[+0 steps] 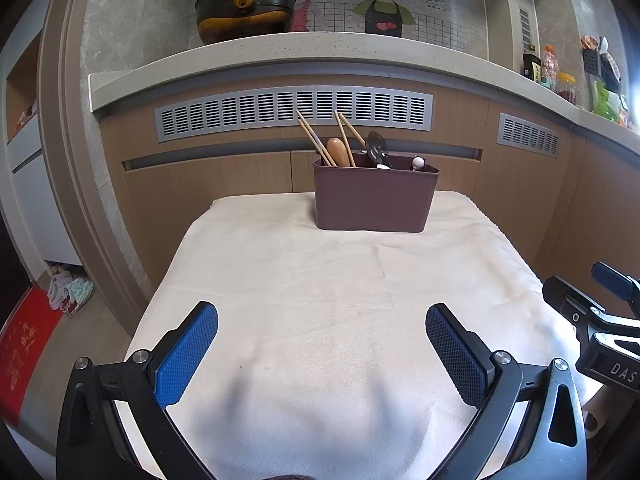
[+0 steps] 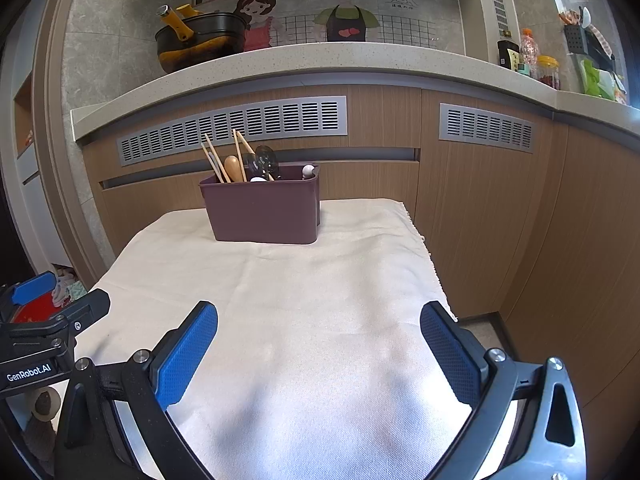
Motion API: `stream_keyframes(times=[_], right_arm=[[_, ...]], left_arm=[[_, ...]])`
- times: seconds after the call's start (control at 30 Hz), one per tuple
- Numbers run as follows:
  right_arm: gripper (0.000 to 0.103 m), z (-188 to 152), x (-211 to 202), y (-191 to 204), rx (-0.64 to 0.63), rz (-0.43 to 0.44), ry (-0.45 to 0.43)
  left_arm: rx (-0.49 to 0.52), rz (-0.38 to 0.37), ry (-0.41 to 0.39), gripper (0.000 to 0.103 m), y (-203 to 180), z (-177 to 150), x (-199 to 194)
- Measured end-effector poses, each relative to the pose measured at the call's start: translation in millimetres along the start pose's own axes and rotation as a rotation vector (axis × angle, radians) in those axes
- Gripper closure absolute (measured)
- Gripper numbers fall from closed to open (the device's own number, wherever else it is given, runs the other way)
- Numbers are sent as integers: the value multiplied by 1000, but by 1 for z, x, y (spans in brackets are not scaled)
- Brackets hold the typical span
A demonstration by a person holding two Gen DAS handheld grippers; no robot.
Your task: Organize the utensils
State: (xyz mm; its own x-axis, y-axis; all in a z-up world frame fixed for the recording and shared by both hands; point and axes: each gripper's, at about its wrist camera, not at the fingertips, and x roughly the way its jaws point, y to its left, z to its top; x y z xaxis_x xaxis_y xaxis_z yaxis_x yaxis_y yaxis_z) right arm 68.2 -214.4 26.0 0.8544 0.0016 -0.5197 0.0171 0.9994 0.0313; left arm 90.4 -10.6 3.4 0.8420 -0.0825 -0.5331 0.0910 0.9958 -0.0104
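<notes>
1. Nearest me, my left gripper (image 1: pixel 322 322) has its jaws spread wide over the cloth (image 1: pixel 320 280) with nothing between the blue pads. My right gripper (image 2: pixel 319 320) stands the same way: fully apart, holding nothing.
2. The two grippers sit side by side at the near edge of the table. Each shows at the rim of the other's view, so a careless sideways swing could knock them together.
3. The stretch of cloth ahead is bare; I see no loose utensils on it.
4. Toward the far edge stands the brown holder (image 1: pixel 374 196), resting on the cloth. The chopsticks (image 1: pixel 316 142), a wooden spoon (image 1: pixel 339 152), a dark spatula (image 1: pixel 378 148) and a small white-tipped piece (image 1: pixel 417 162) all stand in it, so I judge the sorting nearly or fully done.
5. Risks from here: the chopsticks lean outward, so a reach toward the holder could clip them or tip it. Dragging a pad could also bunch the cloth and shift the holder toward the cabinet (image 1: pixel 224 184) behind.
</notes>
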Motion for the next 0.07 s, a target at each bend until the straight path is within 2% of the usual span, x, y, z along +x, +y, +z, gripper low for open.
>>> stream_keyframes(times=[0.07], right_arm=[[2,0,0,0,0,1,1]], left_arm=[[5,3,2,0,0,0,1]])
